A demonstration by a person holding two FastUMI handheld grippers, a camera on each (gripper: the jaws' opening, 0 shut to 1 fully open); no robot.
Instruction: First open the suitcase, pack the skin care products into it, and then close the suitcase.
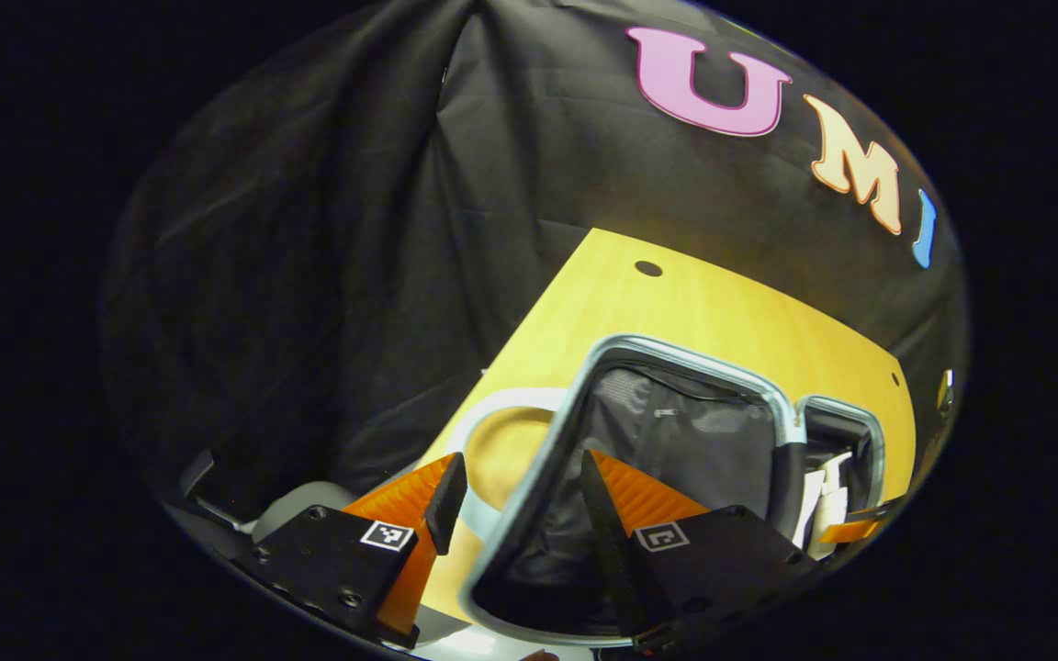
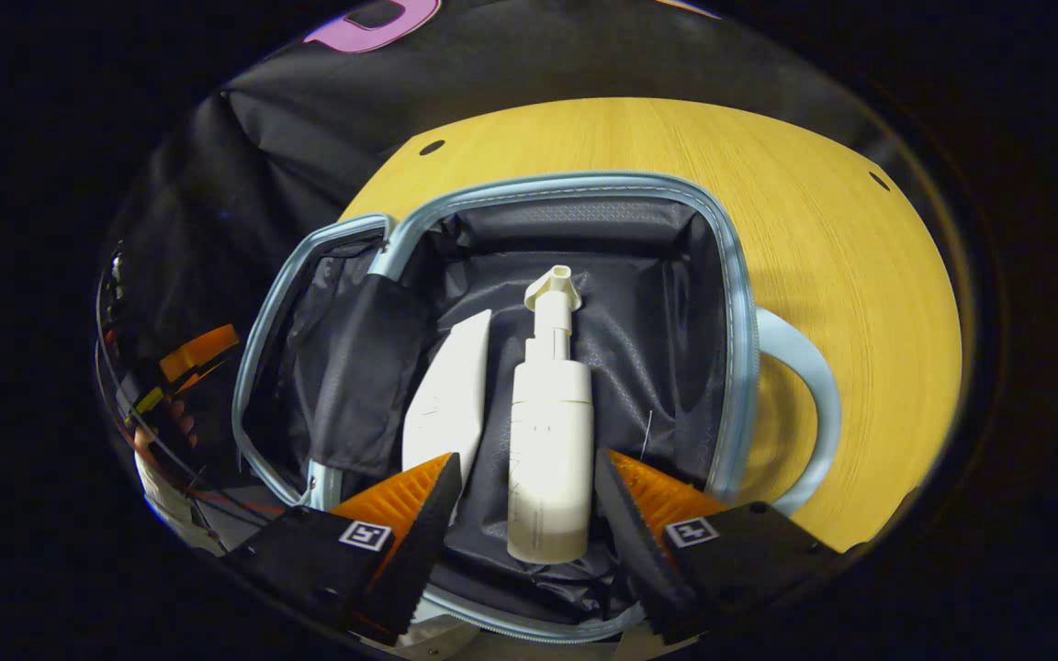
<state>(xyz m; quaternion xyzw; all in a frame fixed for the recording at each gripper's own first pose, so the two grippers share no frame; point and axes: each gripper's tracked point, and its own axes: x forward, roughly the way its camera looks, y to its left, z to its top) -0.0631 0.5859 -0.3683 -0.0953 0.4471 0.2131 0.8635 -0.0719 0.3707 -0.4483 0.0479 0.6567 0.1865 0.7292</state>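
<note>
The light-blue suitcase (image 2: 737,303) lies open on the wooden table, its black lining showing. Inside its right half a white pump bottle (image 2: 549,431) lies flat beside a white tube (image 2: 449,397). My right gripper (image 2: 527,516) is open just above them, its fingers on either side of the bottle's base without pressing it. In the left gripper view the suitcase (image 1: 676,353) shows its raised left half, and my left gripper (image 1: 522,505) is open with that half's rim running between its fingers. The white products (image 1: 821,500) show in the far half.
The wooden table (image 2: 846,275) has bare surface right of and behind the case. The suitcase handle (image 2: 809,367) sticks out on the right side. A hand holding the left gripper (image 2: 200,352) is at the left. Black cloth walls close in the booth.
</note>
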